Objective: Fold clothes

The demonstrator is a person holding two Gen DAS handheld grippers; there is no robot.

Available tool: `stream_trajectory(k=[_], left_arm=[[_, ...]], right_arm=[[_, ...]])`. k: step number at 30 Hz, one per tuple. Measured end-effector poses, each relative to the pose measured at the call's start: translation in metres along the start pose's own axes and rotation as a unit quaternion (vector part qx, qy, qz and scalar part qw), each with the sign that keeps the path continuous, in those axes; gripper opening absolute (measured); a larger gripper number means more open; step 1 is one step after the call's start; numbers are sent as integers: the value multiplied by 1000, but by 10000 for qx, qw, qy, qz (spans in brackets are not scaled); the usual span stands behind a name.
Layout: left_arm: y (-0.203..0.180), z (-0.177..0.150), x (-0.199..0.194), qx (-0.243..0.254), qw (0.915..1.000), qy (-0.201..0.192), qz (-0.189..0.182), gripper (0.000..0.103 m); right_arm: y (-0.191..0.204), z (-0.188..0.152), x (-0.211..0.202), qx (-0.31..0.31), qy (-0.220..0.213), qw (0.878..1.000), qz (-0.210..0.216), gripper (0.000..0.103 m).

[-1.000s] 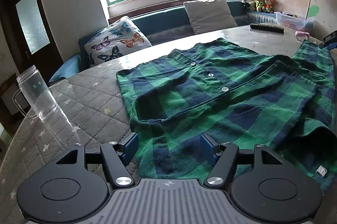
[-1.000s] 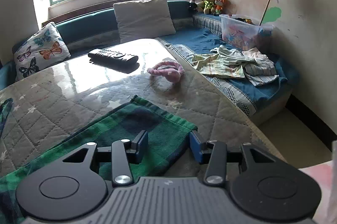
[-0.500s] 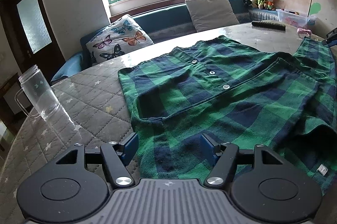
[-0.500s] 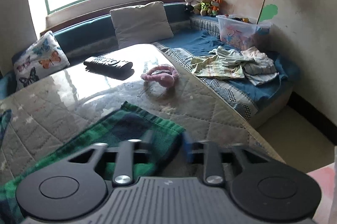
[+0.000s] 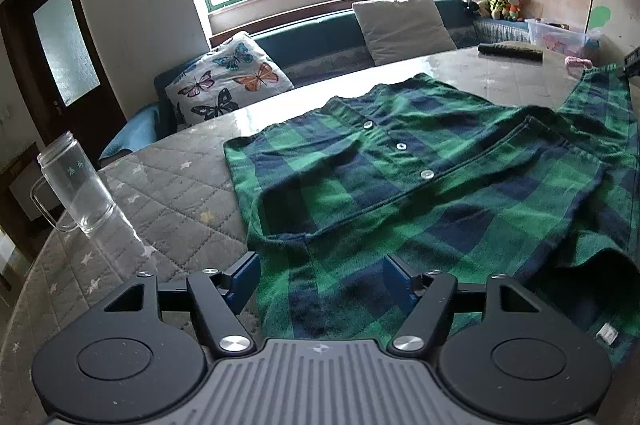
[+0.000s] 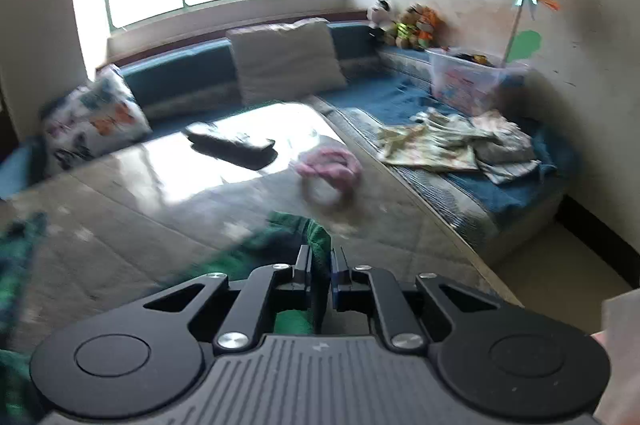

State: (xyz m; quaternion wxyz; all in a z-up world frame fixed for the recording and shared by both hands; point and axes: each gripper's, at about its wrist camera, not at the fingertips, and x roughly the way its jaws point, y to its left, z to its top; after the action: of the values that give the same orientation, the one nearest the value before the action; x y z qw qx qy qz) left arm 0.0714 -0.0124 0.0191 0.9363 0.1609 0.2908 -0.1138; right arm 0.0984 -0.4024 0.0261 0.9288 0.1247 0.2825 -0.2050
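Note:
A green and navy plaid shirt [image 5: 420, 193] lies spread, buttons up, on the quilted table [image 5: 160, 185]. My left gripper [image 5: 320, 273] hovers over the shirt's near hem. Its jaws are opening, the cloth lies under and between the blue pads, and neither pad presses on it. One sleeve [image 5: 600, 113] stretches off to the far right. In the blurred right wrist view my right gripper [image 6: 320, 265] is closing on the end of that sleeve [image 6: 316, 237], with green cloth pinched between its pads and bunched upward.
A clear glass mug [image 5: 76, 185] stands at the left of the table. A black remote [image 6: 230, 143] and a pink hair band [image 6: 332, 165] lie beyond the sleeve. The table edge drops to a blue bench with loose clothes [image 6: 452, 141] and a plastic box [image 6: 468, 81].
My right gripper went from open around the sleeve end to shut on it and rose a little, lifting the cloth. My left gripper stayed put, its jaws slightly wider.

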Motion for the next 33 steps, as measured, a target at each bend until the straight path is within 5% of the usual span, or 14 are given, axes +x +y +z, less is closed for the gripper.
stream_trajectory(k=[9,23,28,33], left_arm=[[7,-3,-18,-196,9995,-262,45,76],[48,-40,-56,-824,9946,-585,250,78],[60,-53,-61,-994,9929,-541,356,78],[65,-58,-60,-1100,9920,-475,405,78]], right_arm=[[85,23,-103,-784,-582,9818,1628,7],[287,-8,-208,-2091,-566,8879,4059,7],[344,-45,-218,-2501,-202,8557,4525,7],[375,-87,-212,-2763,314,8380,4694,8]])
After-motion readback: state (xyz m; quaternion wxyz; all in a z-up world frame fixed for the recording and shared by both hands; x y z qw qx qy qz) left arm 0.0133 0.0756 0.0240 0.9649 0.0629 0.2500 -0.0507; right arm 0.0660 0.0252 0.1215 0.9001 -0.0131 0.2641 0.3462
